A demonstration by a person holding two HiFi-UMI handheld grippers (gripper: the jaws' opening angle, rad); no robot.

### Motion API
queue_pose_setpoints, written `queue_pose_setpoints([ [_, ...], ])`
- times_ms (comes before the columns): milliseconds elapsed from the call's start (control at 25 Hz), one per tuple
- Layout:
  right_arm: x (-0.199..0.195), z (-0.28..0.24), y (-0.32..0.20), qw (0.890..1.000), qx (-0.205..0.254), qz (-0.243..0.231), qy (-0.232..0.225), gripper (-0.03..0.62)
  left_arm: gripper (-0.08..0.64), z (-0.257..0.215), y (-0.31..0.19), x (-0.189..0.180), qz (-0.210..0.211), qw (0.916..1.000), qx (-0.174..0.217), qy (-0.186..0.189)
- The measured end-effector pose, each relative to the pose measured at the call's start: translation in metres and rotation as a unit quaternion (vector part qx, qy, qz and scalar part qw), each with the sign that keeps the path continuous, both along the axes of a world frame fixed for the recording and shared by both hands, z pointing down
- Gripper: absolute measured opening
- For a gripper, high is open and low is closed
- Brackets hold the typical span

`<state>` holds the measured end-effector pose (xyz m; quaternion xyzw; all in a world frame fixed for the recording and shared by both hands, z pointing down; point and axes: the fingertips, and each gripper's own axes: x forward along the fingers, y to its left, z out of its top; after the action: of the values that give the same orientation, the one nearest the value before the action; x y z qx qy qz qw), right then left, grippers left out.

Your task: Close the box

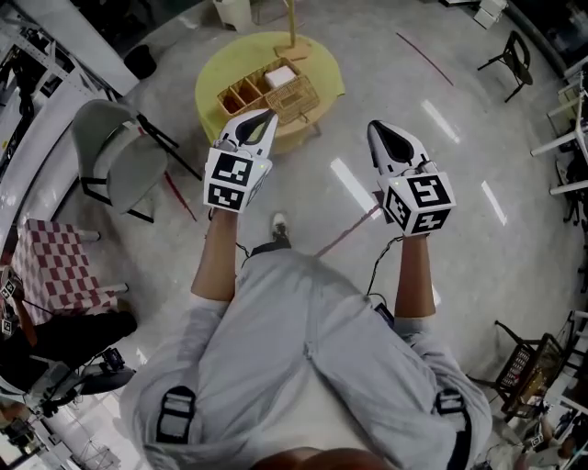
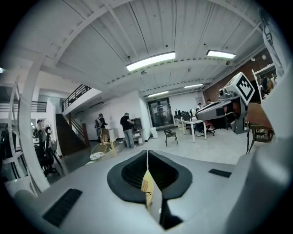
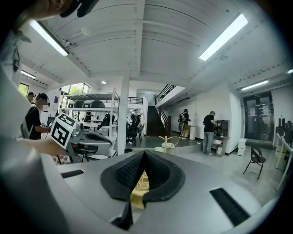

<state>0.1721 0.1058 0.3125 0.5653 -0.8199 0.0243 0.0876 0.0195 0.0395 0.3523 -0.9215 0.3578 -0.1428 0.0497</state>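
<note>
A wicker box (image 1: pixel 268 92) with open compartments and a white item inside stands on a round yellow table (image 1: pixel 217 84) ahead of me. My left gripper (image 1: pixel 265 119) hangs just in front of the table's near edge with its jaws together and nothing between them. My right gripper (image 1: pixel 375 130) is held over the floor to the right of the table, also shut and empty. In the left gripper view the left gripper (image 2: pixel 147 154) has its pads pressed together. In the right gripper view the right gripper (image 3: pixel 143 154) is shut, and a sliver of the wicker box (image 3: pixel 142 181) shows below its pads.
A grey chair (image 1: pixel 118 154) stands left of the table, and a red-checked cloth (image 1: pixel 53 268) lies further left. A wooden stand (image 1: pixel 292 27) rises from the table's far side. A black chair (image 1: pixel 511 59) is at the far right. People (image 2: pixel 125 130) stand far off by a counter.
</note>
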Motion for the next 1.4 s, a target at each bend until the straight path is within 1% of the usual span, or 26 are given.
queue_pose_setpoints([
  [80, -0.002, 0.000, -0.026, 1.000, -0.001, 0.005, 0.006, 0.023, 0.035, 0.000, -0.028, 0.003, 0.008, 1.0000, -0.003, -0.002],
  [160, -0.003, 0.003, -0.051, 1.000, -0.007, 0.014, 0.021, 0.023, 0.035, 0.001, -0.053, 0.005, 0.017, 0.9998, -0.007, -0.005],
  [360, -0.010, 0.023, -0.109, 0.998, -0.033, 0.022, 0.049, 0.023, 0.035, 0.007, -0.110, 0.004, 0.028, 0.9993, -0.023, -0.005],
  [480, -0.015, 0.036, -0.143, 0.997, -0.047, 0.023, 0.051, 0.023, 0.035, 0.018, -0.142, 0.002, 0.034, 0.9989, -0.033, -0.006],
  [600, -0.021, 0.051, -0.167, 0.996, -0.063, 0.029, 0.052, 0.025, 0.035, 0.032, -0.165, -0.002, 0.041, 0.9981, -0.045, -0.004],
  [800, -0.023, 0.076, -0.198, 0.993, -0.079, 0.055, 0.061, 0.029, 0.035, 0.065, -0.194, -0.009, 0.052, 0.9965, -0.065, -0.007],
  [960, -0.024, 0.105, -0.221, 0.991, -0.104, 0.048, 0.063, 0.048, 0.035, 0.091, -0.217, -0.013, 0.040, 0.9953, -0.088, -0.009],
  [1200, -0.031, 0.163, -0.239, 0.985, -0.161, 0.015, 0.059, 0.077, 0.035, 0.124, -0.232, -0.024, 0.003, 0.9923, -0.124, -0.009],
  [1400, -0.018, 0.227, -0.255, 0.974, -0.215, -0.021, 0.063, 0.107, 0.035, 0.161, -0.240, -0.017, -0.033, 0.9878, -0.152, -0.013],
])
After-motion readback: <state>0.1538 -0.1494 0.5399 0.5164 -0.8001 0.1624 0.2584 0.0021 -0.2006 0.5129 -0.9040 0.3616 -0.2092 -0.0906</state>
